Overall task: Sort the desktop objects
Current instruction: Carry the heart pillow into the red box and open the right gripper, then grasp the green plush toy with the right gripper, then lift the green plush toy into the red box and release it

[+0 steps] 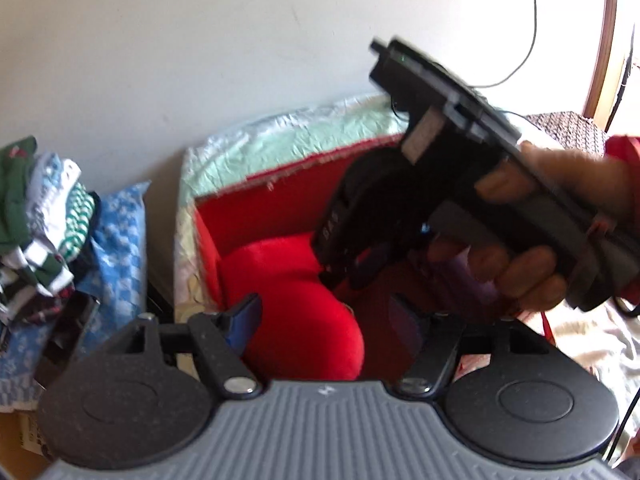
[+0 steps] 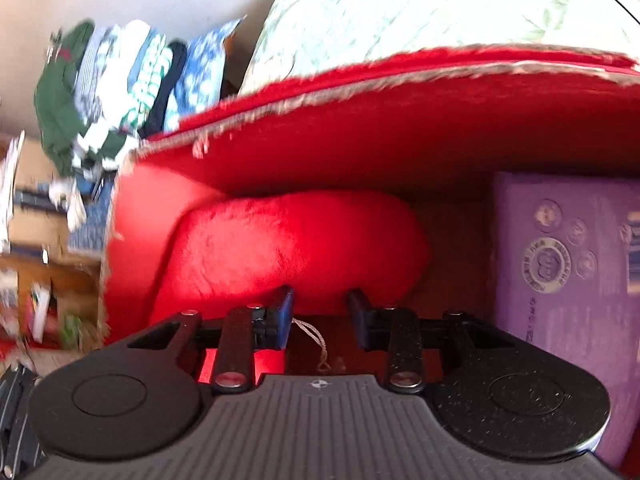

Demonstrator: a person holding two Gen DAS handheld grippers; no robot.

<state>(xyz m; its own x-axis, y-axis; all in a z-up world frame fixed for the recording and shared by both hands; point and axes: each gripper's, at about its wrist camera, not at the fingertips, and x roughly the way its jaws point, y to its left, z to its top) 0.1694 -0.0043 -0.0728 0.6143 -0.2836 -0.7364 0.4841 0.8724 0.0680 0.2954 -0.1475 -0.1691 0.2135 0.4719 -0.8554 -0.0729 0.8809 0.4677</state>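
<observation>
A red plush cushion point(image 1: 296, 304) lies inside a red fabric-lined box point(image 1: 256, 200). My left gripper point(image 1: 324, 316) is open and empty above the cushion. My right gripper point(image 2: 320, 316) is open and empty, low inside the box just in front of the cushion point(image 2: 296, 248). A thin string loop point(image 2: 316, 340) lies between its fingers. A purple carton point(image 2: 568, 264) stands in the box to the right. In the left wrist view the right gripper's body point(image 1: 460, 176), held in a hand, points down into the box.
A pale green quilt point(image 1: 288, 136) covers the bed behind the box. A pile of folded clothes point(image 1: 40, 220) on a blue patterned cloth point(image 1: 116, 256) lies at the left. A cardboard box point(image 2: 36, 208) with clutter sits at far left. A white wall point(image 1: 200, 40) is behind.
</observation>
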